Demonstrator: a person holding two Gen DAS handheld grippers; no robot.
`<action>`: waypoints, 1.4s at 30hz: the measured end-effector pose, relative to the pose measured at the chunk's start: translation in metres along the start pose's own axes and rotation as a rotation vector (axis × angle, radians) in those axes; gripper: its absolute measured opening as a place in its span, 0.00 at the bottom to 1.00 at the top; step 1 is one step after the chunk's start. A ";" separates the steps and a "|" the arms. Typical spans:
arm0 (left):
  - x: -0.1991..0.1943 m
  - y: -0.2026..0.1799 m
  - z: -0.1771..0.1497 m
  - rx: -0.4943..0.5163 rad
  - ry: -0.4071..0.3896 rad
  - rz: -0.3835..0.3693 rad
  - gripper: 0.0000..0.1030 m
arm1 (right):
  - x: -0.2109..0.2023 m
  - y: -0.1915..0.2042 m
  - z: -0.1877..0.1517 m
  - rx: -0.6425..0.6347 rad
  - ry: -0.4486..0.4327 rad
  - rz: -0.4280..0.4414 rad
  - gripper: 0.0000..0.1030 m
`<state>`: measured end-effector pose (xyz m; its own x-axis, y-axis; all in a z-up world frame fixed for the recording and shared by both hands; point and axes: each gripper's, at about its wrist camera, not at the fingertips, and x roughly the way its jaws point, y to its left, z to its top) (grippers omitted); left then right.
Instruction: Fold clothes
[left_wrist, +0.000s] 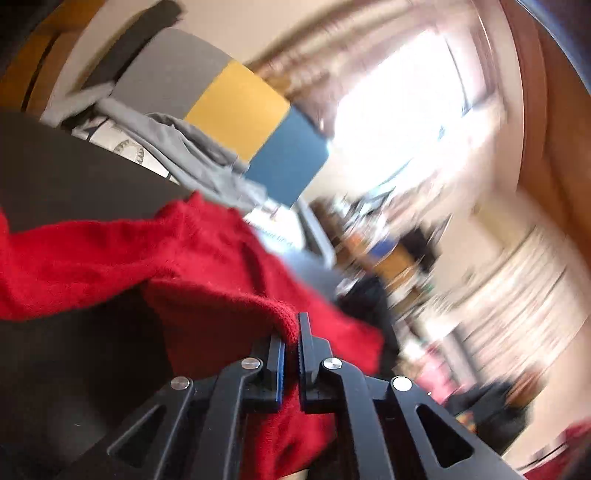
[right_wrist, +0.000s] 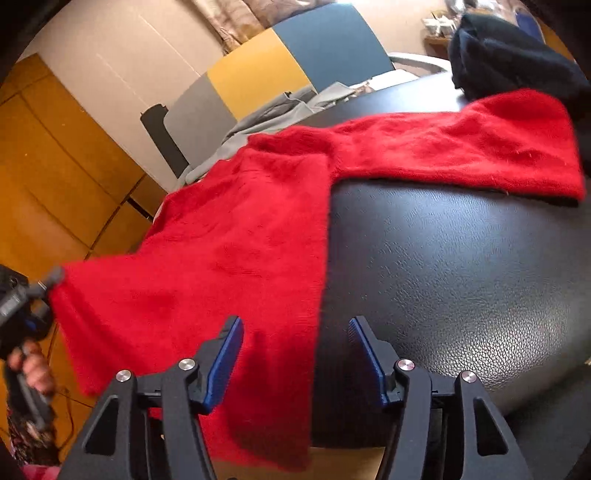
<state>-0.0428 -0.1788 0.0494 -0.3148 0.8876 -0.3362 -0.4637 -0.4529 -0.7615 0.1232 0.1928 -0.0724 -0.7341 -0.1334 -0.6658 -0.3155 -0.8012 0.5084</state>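
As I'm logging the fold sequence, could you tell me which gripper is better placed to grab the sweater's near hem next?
The right gripper: it hangs open over the red sweater hem, while the left gripper is shut on another edge.

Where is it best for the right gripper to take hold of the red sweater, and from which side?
Grip the bottom hem of the red sweater, where it hangs over the near edge of the black table. Come from the near side: the open right gripper already faces it, and the left gripper holds the other edge.

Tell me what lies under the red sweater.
Under the red sweater is a black leather-textured surface; its left hem hangs past the edge. Whatever lies beneath the spread fabric is covered.
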 end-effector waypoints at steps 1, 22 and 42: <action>-0.006 0.008 0.003 -0.057 -0.017 -0.040 0.03 | 0.001 0.000 0.000 0.001 0.002 0.004 0.59; -0.042 0.135 -0.056 -0.213 0.091 0.326 0.03 | -0.049 0.003 0.060 -0.231 -0.166 -0.244 0.04; -0.008 0.103 -0.011 0.056 0.065 0.448 0.20 | -0.045 -0.031 0.096 -0.204 -0.123 -0.303 0.46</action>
<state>-0.0788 -0.2310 -0.0322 -0.4425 0.6061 -0.6610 -0.3385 -0.7954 -0.5028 0.1085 0.2797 -0.0054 -0.6967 0.1880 -0.6923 -0.4122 -0.8947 0.1719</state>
